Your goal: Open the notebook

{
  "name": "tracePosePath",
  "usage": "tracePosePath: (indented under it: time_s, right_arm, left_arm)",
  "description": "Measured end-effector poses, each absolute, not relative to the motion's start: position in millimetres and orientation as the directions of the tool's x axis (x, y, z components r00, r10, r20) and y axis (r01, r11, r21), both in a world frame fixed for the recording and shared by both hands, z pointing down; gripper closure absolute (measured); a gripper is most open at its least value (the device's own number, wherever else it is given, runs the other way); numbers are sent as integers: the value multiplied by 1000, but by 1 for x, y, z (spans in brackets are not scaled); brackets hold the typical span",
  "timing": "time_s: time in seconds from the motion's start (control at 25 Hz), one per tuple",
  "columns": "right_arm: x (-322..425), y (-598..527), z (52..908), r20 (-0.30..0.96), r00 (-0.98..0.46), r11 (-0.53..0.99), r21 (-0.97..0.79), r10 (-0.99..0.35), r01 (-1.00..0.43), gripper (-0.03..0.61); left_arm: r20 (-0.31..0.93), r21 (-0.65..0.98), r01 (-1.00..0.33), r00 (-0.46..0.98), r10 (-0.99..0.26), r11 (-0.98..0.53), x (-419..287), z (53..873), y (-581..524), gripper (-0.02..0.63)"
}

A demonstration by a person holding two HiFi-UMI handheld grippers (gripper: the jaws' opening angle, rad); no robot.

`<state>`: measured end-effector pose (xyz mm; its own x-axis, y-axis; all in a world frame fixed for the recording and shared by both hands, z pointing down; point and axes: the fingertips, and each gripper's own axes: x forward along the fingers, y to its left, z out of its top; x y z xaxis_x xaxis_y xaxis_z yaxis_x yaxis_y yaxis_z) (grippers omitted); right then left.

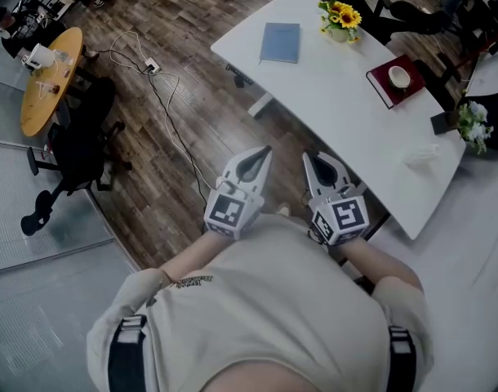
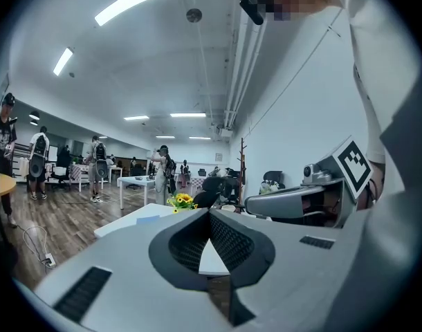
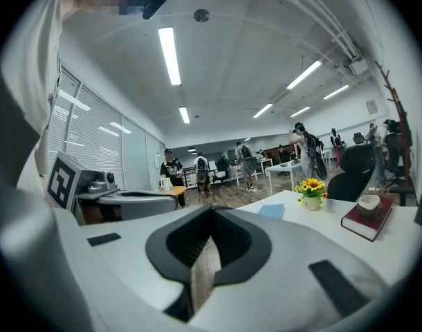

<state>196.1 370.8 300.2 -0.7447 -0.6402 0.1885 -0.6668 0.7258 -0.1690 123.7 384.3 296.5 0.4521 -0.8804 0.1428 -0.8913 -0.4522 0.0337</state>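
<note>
The blue notebook point(image 1: 279, 42) lies closed near the far corner of the white table point(image 1: 347, 113). It also shows small in the left gripper view as the notebook point(image 2: 148, 219) and in the right gripper view as the notebook point(image 3: 272, 211). My left gripper point(image 1: 265, 149) and right gripper point(image 1: 309, 155) are held side by side close to my chest, over the wooden floor by the table's near edge, well short of the notebook. The left gripper point(image 2: 209, 211) is shut with nothing in it. The right gripper point(image 3: 212, 209) is shut and empty as well.
A pot of sunflowers point(image 1: 340, 16) stands just right of the notebook. A red book with a white cup point(image 1: 393, 82) lies further right. White flowers point(image 1: 474, 123) sit at the right edge. A yellow round table point(image 1: 45, 76), a black chair point(image 1: 73, 149) and floor cables point(image 1: 163, 96) are at left. People stand in the background.
</note>
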Motion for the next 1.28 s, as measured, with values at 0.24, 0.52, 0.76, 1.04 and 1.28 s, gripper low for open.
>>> tracePosePath:
  time_s: [0.24,0.52,0.76,1.04,1.28]
  right_arm:
    - [207,369,298,177,-749,733,-160,-638,-662,577]
    - [219,369,296,159,-765,750,-151,-624,-644,575]
    - [225,354,298,153,-762,747,-150,-629,-647,576]
    - [230,331,300,126,-752,742,-121,-647,-659,575]
    - [221,304,310,127,-742,734,-108,-659,-671,575]
  left_arm:
    - [139,40,-897,441,-887,-440,137,292,382,614]
    - [127,36,-912,411,-903,-410,151,289,377,614]
    - [121,33,-915,404,-907,-403,156,291,368,614]
    - [113,44,-919,393,-912,-391,154,298,350,614]
    - [100,39,-914,405,-909,-403,142,313,325,614]
